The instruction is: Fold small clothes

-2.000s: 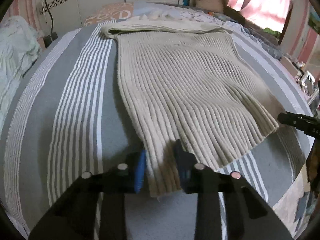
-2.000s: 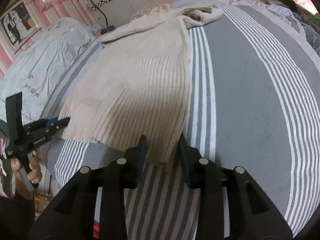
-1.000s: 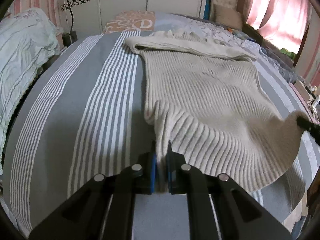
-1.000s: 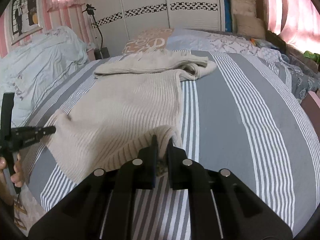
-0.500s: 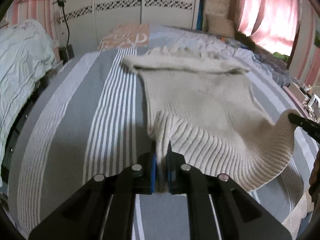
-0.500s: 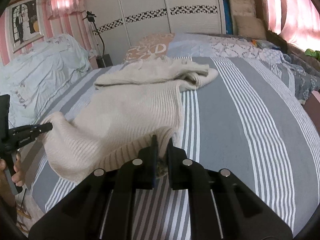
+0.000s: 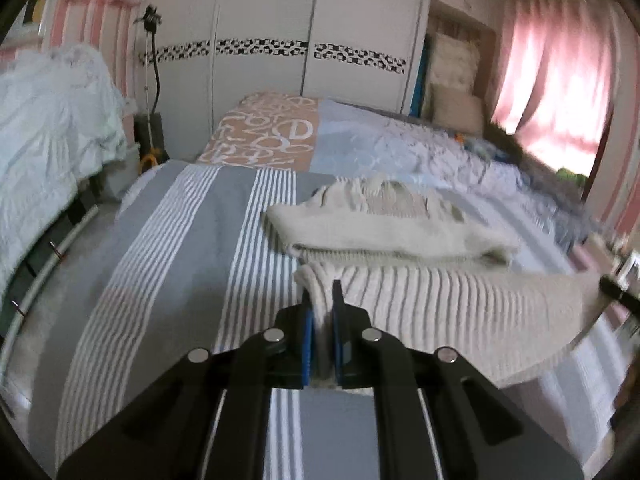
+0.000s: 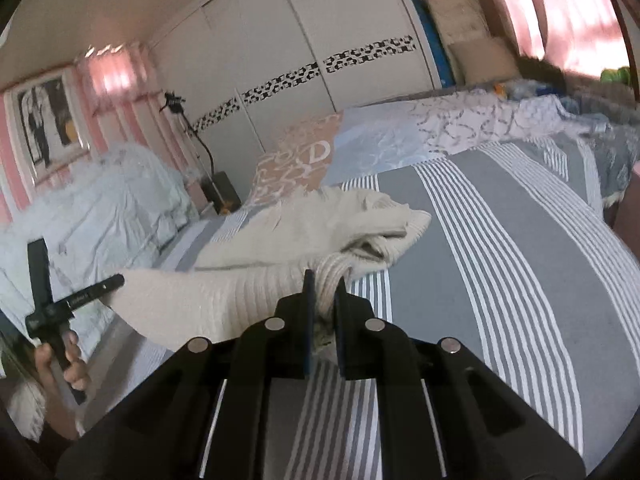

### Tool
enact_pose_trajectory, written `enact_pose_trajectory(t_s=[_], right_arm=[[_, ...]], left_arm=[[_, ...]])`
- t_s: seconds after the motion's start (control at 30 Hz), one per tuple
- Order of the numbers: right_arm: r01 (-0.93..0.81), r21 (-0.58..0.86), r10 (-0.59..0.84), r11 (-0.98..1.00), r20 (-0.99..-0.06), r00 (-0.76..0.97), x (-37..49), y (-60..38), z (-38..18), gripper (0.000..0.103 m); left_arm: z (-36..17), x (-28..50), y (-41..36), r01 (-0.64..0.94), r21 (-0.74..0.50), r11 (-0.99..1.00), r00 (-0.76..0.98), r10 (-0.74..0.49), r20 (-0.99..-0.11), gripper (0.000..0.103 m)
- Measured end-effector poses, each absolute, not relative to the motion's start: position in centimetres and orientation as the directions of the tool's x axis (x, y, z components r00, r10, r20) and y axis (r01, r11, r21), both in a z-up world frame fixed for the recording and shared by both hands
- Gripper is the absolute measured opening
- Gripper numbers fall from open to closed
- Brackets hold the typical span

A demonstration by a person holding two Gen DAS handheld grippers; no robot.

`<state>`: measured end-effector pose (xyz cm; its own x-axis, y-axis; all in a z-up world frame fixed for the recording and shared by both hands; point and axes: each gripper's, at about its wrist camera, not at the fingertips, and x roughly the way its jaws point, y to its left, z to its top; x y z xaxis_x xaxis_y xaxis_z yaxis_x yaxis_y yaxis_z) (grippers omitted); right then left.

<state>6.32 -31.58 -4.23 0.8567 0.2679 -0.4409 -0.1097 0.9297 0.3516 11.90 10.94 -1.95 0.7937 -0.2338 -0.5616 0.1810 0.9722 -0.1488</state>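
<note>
A cream ribbed knit sweater lies on the grey striped bedspread. Its hem is lifted off the bed and stretched between both grippers, carried up close to the folded sleeves and collar. My left gripper is shut on the hem's left corner. The right gripper is shut on the hem's other corner, with the sweater sagging between. The left gripper also shows at the left of the right wrist view, held by a hand.
Past the bedspread are patterned pillows and a white wardrobe. A rumpled pale duvet lies on a second bed to the left, with a lamp stand between. Pink curtains hang on the right.
Both grippers closed on the hem corners, lifted them off the bed and carried them forward toward the collar. The lower half of the sweater now hangs doubled over the upper half.
</note>
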Motion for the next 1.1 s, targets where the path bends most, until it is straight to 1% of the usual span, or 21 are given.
enact_pose_trajectory(t_s=[0.13, 0.2, 0.23, 0.33, 0.37, 0.47, 0.53, 0.63, 0.67, 0.83, 0.93, 0.97, 1.0, 1.03, 1.07, 1.1], right_arm=[[-0.099, 0.375, 0.272, 0.922, -0.445, 0.853, 10.7, -32.6, -3.8, 0.009], [-0.099, 0.347, 0.262, 0.932, -0.461, 0.848, 13.8, -32.5, -3.2, 0.009], [-0.096, 0.332, 0.253, 0.939, -0.471, 0.845, 15.2, -32.5, -3.0, 0.009], [-0.084, 0.232, 0.195, 0.969, -0.509, 0.838, 20.1, -31.8, -2.7, 0.009], [-0.083, 0.195, 0.175, 0.977, -0.524, 0.834, 21.9, -31.4, -2.7, 0.009], [-0.080, 0.133, 0.143, 0.988, -0.576, 0.805, 26.7, -30.5, -3.7, 0.009], [-0.057, 0.066, 0.085, 0.996, -0.612, 0.786, 29.5, -29.8, -5.0, 0.009], [-0.044, -0.053, 0.001, 0.998, -0.630, 0.776, 32.2, -28.4, -6.5, 0.009], [-0.049, -0.074, -0.010, 0.996, -0.636, 0.772, 32.8, -28.2, -7.0, 0.009], [-0.077, -0.175, -0.061, 0.982, -0.666, 0.743, 35.9, -27.4, -8.9, 0.009], [-0.103, -0.220, -0.095, 0.970, -0.731, 0.675, 38.4, -27.2, -10.4, 0.009], [-0.104, -0.202, -0.083, 0.974, -0.745, 0.662, 39.1, -27.6, -10.5, 0.010], [-0.100, -0.162, -0.058, 0.982, -0.751, 0.658, 39.5, -27.9, -10.3, 0.018], [-0.081, -0.112, -0.033, 0.990, -0.757, 0.652, 40.0, -28.5, -9.9, 0.033], [-0.036, -0.041, -0.008, 0.999, -0.767, 0.641, 41.0, -29.8, -9.2, 0.041], [-0.017, -0.002, 0.010, 1.000, -0.770, 0.638, 41.5, -30.4, -8.9, 0.047]], left_arm=[[-1.0, 15.9, 10.4, 0.193, -0.159, 0.968, 0.784, -0.250, -0.568, 0.008], [-0.4, 17.6, 10.2, 0.200, -0.150, 0.968, 0.782, -0.249, -0.571, 0.008], [-0.2, 18.8, 9.9, 0.204, -0.133, 0.970, 0.782, -0.243, -0.574, 0.008], [0.1, 23.1, 8.4, 0.214, -0.021, 0.977, 0.783, -0.184, -0.594, 0.008], [-0.2, 25.0, 7.8, 0.214, 0.018, 0.977, 0.779, -0.159, -0.607, 0.008], [-1.7, 29.7, 6.5, 0.213, 0.072, 0.975, 0.754, -0.117, -0.646, 0.009], [-3.1, 32.2, 5.5, 0.198, 0.104, 0.975, 0.746, -0.080, -0.662, 0.009], [-5.7, 35.1, 4.2, 0.149, 0.168, 0.974, 0.739, 0.003, -0.673, 0.009], [-6.7, 35.8, 3.4, 0.148, 0.216, 0.965, 0.743, 0.035, -0.669, 0.009], [-9.3, 37.8, 1.7, 0.171, 0.367, 0.914, 0.748, 0.122, -0.652, 0.010], [-10.4, 39.5, 1.2, 0.207, 0.402, 0.892, 0.722, 0.138, -0.678, 0.013], [-11.0, 40.4, 1.1, 0.240, 0.406, 0.882, 0.686, 0.142, -0.714, 0.015], [-11.2, 40.9, 1.2, 0.252, 0.395, 0.883, 0.666, 0.138, -0.733, 0.017], [-11.1, 41.4, 1.3, 0.265, 0.373, 0.889, 0.641, 0.127, -0.757, 0.018], [-10.9, 42.4, 1.6, 0.285, 0.325, 0.902, 0.597, 0.099, -0.796, 0.020], [-10.4, 43.1, 1.9, 0.287, 0.280, 0.916, 0.566, 0.074, -0.821, 0.021]])
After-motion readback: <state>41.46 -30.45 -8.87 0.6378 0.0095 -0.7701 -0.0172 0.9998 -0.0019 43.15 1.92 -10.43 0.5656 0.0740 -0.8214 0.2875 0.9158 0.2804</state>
